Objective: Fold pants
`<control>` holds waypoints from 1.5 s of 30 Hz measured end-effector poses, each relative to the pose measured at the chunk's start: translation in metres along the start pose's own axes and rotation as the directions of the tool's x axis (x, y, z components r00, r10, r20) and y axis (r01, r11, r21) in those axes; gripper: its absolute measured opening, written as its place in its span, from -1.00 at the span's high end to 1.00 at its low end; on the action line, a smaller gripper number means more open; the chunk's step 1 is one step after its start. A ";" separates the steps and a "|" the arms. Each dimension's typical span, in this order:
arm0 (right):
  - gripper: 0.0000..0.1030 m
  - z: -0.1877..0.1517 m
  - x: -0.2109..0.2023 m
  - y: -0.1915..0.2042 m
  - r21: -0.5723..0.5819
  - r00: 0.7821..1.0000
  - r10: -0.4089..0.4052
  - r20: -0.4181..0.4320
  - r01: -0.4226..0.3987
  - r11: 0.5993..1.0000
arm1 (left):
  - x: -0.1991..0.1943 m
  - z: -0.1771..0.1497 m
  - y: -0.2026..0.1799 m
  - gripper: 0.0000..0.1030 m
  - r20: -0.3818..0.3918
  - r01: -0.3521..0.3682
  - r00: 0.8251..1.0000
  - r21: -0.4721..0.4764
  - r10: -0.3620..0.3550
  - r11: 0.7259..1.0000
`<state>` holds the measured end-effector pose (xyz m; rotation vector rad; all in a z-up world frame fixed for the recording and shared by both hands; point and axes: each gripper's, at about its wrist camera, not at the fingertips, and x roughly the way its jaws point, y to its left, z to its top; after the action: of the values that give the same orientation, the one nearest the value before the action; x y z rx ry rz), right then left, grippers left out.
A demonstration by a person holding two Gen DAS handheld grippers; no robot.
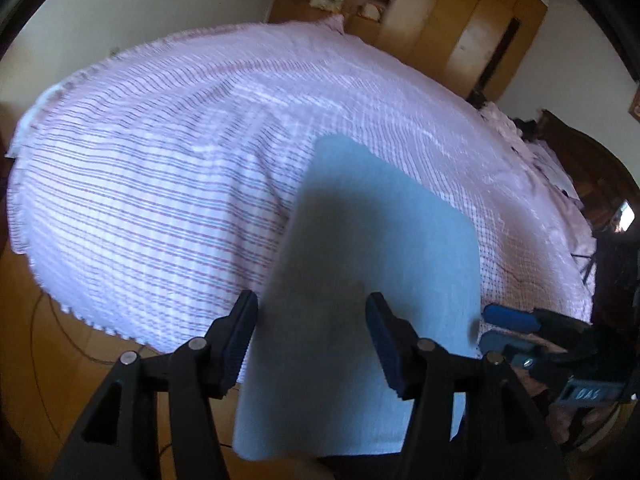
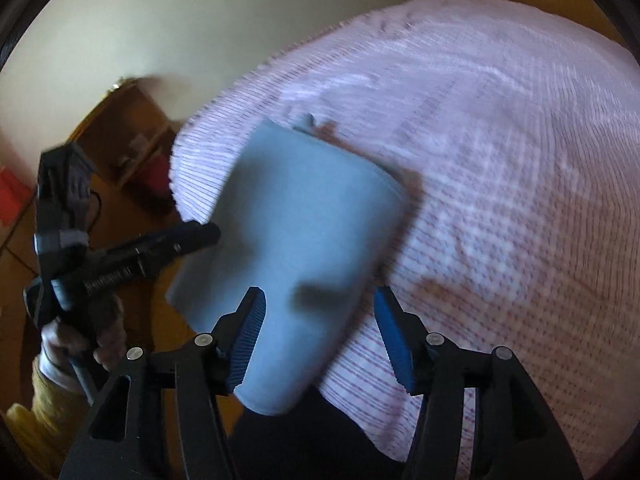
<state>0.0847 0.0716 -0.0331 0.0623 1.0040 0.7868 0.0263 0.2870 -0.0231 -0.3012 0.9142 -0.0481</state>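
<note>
Both tools hang over the near edge of a bed. In the left wrist view, our left tool (image 1: 312,344) has its blue-padded jaws standing apart, clear of the cloth beneath them. In the right wrist view, our right tool (image 2: 320,336) is parted the same way, gripping nothing. We hold neither tool closed on anything.

Under them lie the pants (image 1: 372,264), pale blue, folded into a smooth oblong on the pink checked bedspread (image 1: 160,152). Their near end hangs past the bed's edge, over the wooden floor (image 1: 52,352).

That overhang is the risk, in our judgement. With no grip on the cloth, the hanging end could drag the bundle off the bed and undo the folds. A tool lowered carelessly could also snag only the top layer, or pinch the bedspread along with it. Blur in the right view makes the layers hard to count.
</note>
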 end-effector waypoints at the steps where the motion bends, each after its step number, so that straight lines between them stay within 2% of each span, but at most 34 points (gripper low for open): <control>1: 0.03 -0.002 0.003 -0.001 0.005 1.000 0.002 -0.011 -0.002 1.000 | 0.004 0.001 0.000 -0.15 -0.010 -0.010 1.000 0.006 0.010 1.000; 5: 0.03 -0.004 0.021 -0.001 0.008 0.998 0.034 -0.053 -0.033 0.999 | 0.016 0.001 0.000 -0.16 -0.039 -0.019 0.999 0.032 0.021 0.999; 10: 0.02 0.000 0.037 -0.001 0.025 0.996 0.058 -0.066 -0.057 0.998 | 0.029 0.000 0.004 -0.20 -0.056 0.003 0.998 0.014 -0.002 1.000; 20: -0.13 0.003 0.062 -0.014 0.082 0.992 0.117 -0.050 -0.113 0.990 | 0.039 0.003 0.015 -0.34 -0.053 0.030 0.998 -0.008 -0.030 1.000; 24: -0.13 0.005 0.062 -0.009 0.076 0.993 0.107 -0.045 -0.103 0.992 | 0.043 0.005 0.016 -0.34 -0.046 0.032 0.998 0.004 -0.032 0.999; 26: 0.04 0.012 0.065 0.000 0.062 0.993 0.116 -0.037 -0.114 0.992 | 0.050 0.011 0.016 -0.34 -0.042 0.040 0.998 0.012 -0.040 0.999; 28: 0.12 0.017 0.065 0.008 0.044 0.994 0.105 -0.027 -0.103 0.994 | 0.055 0.016 0.015 -0.31 -0.040 0.055 0.998 0.012 -0.054 0.998; 34: 0.17 0.022 0.071 0.016 0.042 0.996 0.090 -0.024 -0.089 0.995 | 0.069 0.024 0.016 -0.31 -0.037 0.081 0.996 -0.017 -0.082 0.997; 38: 0.18 0.021 0.076 0.009 0.078 0.993 0.115 -0.027 -0.112 0.991 | 0.076 0.021 0.021 -0.30 -0.038 0.122 0.992 -0.047 -0.124 0.991; 39: 0.19 0.018 0.075 0.005 0.083 0.993 0.118 -0.027 -0.115 0.990 | 0.074 0.018 0.023 -0.28 -0.037 0.132 0.990 -0.054 -0.134 0.990; 42: 0.23 0.019 0.076 0.003 0.100 0.992 0.127 -0.025 -0.124 0.987 | 0.067 0.011 0.030 0.02 -0.010 0.189 0.982 -0.090 -0.190 0.978; 43: 0.31 0.019 0.075 0.003 0.102 0.991 0.131 -0.023 -0.128 0.986 | 0.065 0.008 0.032 0.18 0.008 0.215 0.977 -0.092 -0.215 0.972; 45: 0.45 0.017 0.068 0.002 0.107 0.989 0.145 -0.012 -0.143 0.984 | 0.061 0.004 0.036 0.22 0.028 0.224 0.975 -0.113 -0.222 0.968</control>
<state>0.1163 0.1203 -0.0729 0.2205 1.0683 0.8669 0.0635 0.3118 -0.0777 -0.5109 0.8659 -0.2003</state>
